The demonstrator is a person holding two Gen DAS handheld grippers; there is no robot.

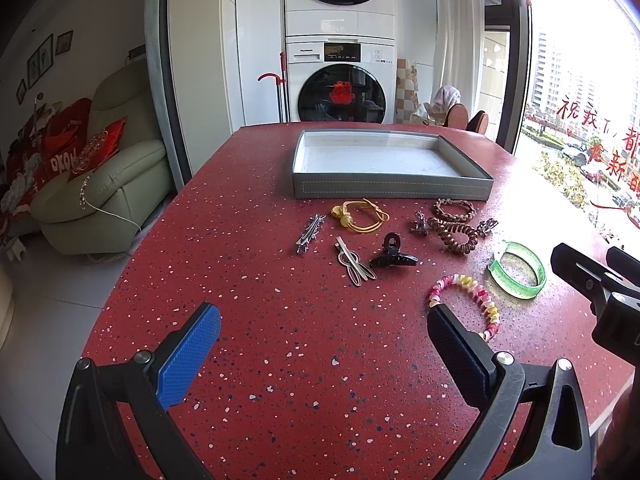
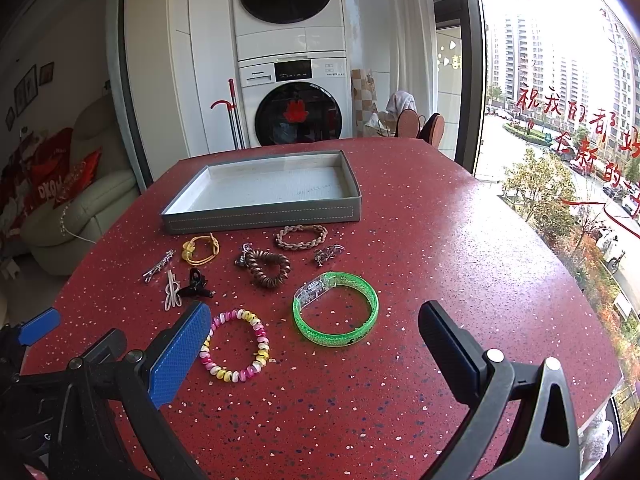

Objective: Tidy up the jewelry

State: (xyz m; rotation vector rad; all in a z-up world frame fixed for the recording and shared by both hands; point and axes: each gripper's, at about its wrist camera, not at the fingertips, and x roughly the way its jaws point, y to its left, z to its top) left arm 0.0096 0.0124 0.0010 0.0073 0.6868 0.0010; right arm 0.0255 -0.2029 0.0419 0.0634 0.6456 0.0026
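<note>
A grey tray with a white floor stands on the red speckled table. In front of it lie a yellow cord bracelet, a braided brown bracelet, a brown spiral hair tie, a black claw clip, silver clips, a green bangle and a pink-yellow bead bracelet. My left gripper is open and empty near the table's front. My right gripper is open and empty, just before the green bangle.
Two small silver charms flank the spiral tie. A double-loop silver clip lies beside the claw clip. Stacked washing machines stand behind the table, a sofa at left, a window at right.
</note>
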